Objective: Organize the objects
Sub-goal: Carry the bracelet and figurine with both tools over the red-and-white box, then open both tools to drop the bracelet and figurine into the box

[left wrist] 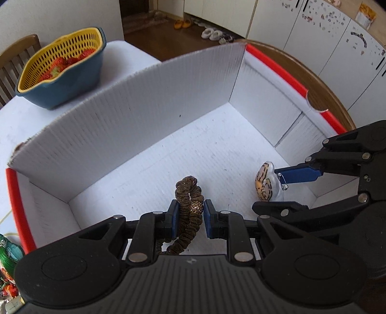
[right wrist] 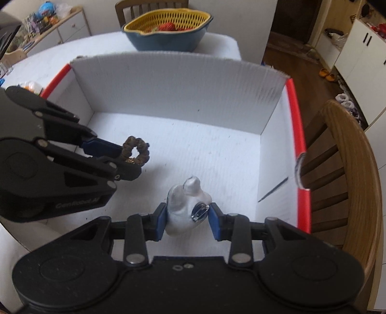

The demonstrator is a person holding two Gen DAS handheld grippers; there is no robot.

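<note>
You're at a white-covered table (right wrist: 48, 62). Wooden chair (right wrist: 357, 174) just beside its right edge, another chair (right wrist: 149, 4) at the far side. Dark wood floor (left wrist: 168, 38) beyond, with slippers (left wrist: 212, 33) and an orange pair (left wrist: 182, 23) lying near white cabinets (left wrist: 313, 43). Dark doorway (left wrist: 135, 12) at the back, with a mat (left wrist: 144, 20) in front of it. Far left you've got a low shelf (right wrist: 60, 26) piled with clutter. Walls white (right wrist: 241, 19). Light is soft and even, no hard shadows.
</note>
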